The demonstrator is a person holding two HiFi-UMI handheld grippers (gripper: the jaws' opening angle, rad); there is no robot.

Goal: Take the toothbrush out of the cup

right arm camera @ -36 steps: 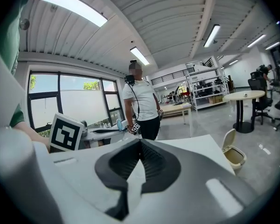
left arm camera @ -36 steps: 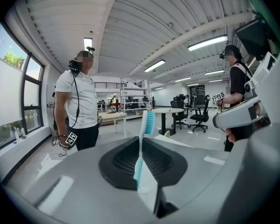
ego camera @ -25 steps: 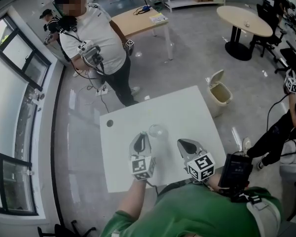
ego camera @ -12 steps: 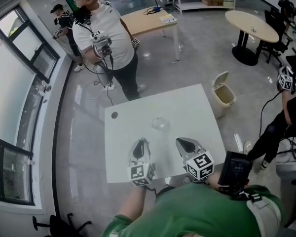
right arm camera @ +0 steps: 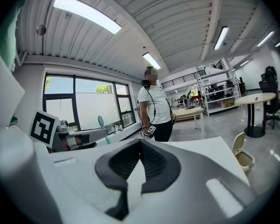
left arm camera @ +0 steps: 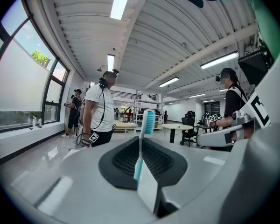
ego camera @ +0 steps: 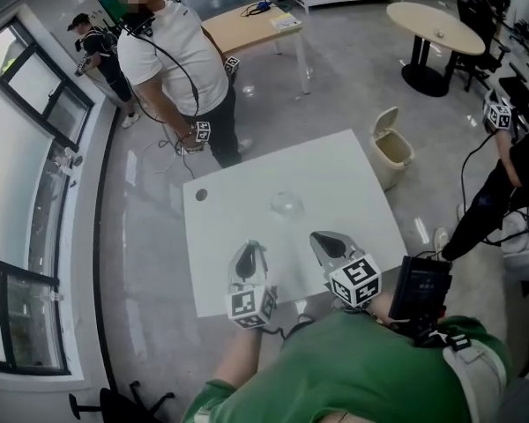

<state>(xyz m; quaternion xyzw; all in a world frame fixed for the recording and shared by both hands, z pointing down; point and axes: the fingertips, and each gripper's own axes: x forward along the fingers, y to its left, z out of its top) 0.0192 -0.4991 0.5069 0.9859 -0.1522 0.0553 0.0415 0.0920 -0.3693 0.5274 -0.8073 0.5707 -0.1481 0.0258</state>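
The left tool is clamped on the toothbrush. In the left gripper view its handle is pinched between the two dark pads and the brush stands nearly upright, with the teal bristle head at the top above the jaw tips. The toothbrush is therefore out of the cup. This clear cup stands on the white tabletop, just ahead of both tools and touched by neither. The right tool is held beside the left one, over the near part of the tabletop. In the right gripper view its jaws meet at the tips with nothing between them. That view also shows the left tool off to the side, with the teal brush head poking up from it. Both tools point roughly level across the tabletop, towards its far edge. A small dark round spot sits near the far left corner of the tabletop. On the floor beyond, a person in a white shirt stands close to that corner. A small bin with its lid up stands by the far right corner.
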